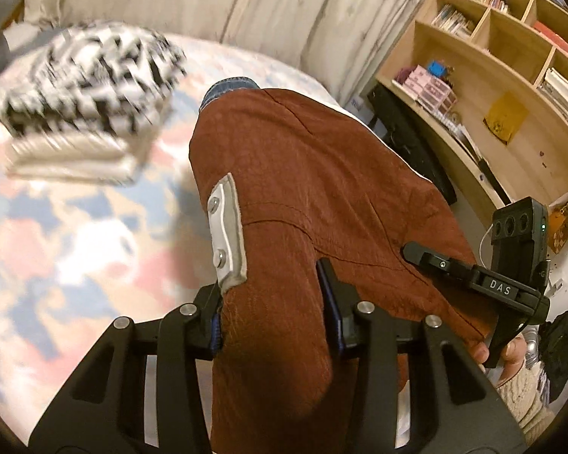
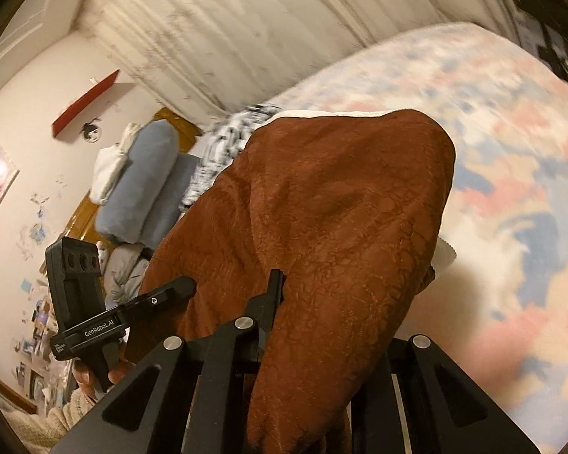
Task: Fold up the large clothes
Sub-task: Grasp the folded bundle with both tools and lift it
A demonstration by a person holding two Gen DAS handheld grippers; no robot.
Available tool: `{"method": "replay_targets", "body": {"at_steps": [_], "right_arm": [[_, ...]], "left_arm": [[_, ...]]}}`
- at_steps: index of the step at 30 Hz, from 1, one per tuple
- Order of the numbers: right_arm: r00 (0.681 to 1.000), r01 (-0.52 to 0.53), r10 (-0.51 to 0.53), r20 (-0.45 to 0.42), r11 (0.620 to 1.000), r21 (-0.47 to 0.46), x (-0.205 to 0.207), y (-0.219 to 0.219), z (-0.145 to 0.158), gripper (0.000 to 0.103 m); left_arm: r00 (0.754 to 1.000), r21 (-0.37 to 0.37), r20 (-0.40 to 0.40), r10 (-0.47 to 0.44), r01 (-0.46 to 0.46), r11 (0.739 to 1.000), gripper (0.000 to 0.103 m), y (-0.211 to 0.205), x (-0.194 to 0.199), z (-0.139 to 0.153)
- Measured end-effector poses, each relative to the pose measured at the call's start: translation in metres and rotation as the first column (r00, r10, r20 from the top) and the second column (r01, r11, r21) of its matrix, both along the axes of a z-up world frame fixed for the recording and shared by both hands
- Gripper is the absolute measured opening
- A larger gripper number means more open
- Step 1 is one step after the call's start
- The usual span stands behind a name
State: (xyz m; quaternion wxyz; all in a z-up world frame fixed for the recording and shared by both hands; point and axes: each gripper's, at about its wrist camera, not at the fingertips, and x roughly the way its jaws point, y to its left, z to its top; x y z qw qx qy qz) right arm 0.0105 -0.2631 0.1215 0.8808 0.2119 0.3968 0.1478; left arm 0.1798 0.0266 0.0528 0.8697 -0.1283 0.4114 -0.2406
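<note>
A large rust-brown garment (image 1: 322, 196) hangs between my two grippers above the bed. My left gripper (image 1: 272, 265) is shut on a thick fold of it; one grey finger pad (image 1: 227, 227) lies on the cloth. In the right wrist view the same brown garment (image 2: 329, 227) drapes over my right gripper (image 2: 322, 302), which is shut on it; only its left finger (image 2: 274, 287) shows, the other is hidden under cloth. The right gripper also shows in the left wrist view (image 1: 473, 276), and the left gripper in the right wrist view (image 2: 132, 306).
A stack of folded clothes with a black-and-white patterned one on top (image 1: 91, 98) sits on the bed's pastel blanket (image 1: 56, 246). A curtain (image 1: 208, 0) hangs behind. A wooden bookshelf (image 1: 511, 75) stands to the right. Grey-blue pillows (image 2: 144, 181) lie at the bed's end.
</note>
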Motion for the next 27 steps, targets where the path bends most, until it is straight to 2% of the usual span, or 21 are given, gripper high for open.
{"method": "replay_targets", "body": {"at_steps": [5, 8, 12, 15, 18, 21, 24, 27], "right_arm": [[0.997, -0.048, 0.048, 0.055, 0.999, 0.006, 0.034, 0.062, 0.047, 0.013], [0.993, -0.074, 0.074, 0.090, 0.997, -0.003, 0.069, 0.102, 0.076, 0.013], [0.985, -0.093, 0.093, 0.142, 0.996, -0.006, 0.131, 0.146, 0.112, 0.013], [0.980, -0.106, 0.105, 0.166, 0.994, -0.006, 0.184, 0.171, 0.125, 0.013], [0.978, -0.103, 0.101, 0.183, 0.995, 0.000, 0.234, 0.190, 0.118, 0.013], [0.982, -0.094, 0.089, 0.165, 0.995, 0.025, 0.277, 0.199, 0.095, 0.013], [0.991, -0.081, 0.073, 0.115, 0.995, 0.065, 0.319, 0.202, 0.056, 0.013], [0.997, -0.074, 0.072, 0.026, 0.995, 0.067, 0.352, 0.209, -0.006, 0.013]], "left_arm": [[0.998, 0.043, 0.059, 0.028, -0.031, 0.999, 0.039, 0.079, 0.023, 0.065], [0.991, 0.095, 0.128, 0.034, -0.046, 0.994, 0.039, 0.121, 0.057, 0.108], [0.983, 0.148, 0.178, 0.035, -0.062, 0.987, 0.039, 0.163, 0.121, 0.154], [0.979, 0.170, 0.196, 0.049, -0.083, 0.982, 0.039, 0.193, 0.178, 0.172], [0.975, 0.194, 0.214, 0.059, -0.101, 0.976, 0.039, 0.221, 0.238, 0.172], [0.972, 0.212, 0.219, 0.080, -0.128, 0.969, 0.039, 0.248, 0.301, 0.154], [0.977, 0.224, 0.186, 0.100, -0.141, 0.964, 0.039, 0.271, 0.360, 0.116], [0.986, 0.253, 0.122, 0.116, -0.144, 0.957, 0.040, 0.284, 0.402, 0.056]]}}
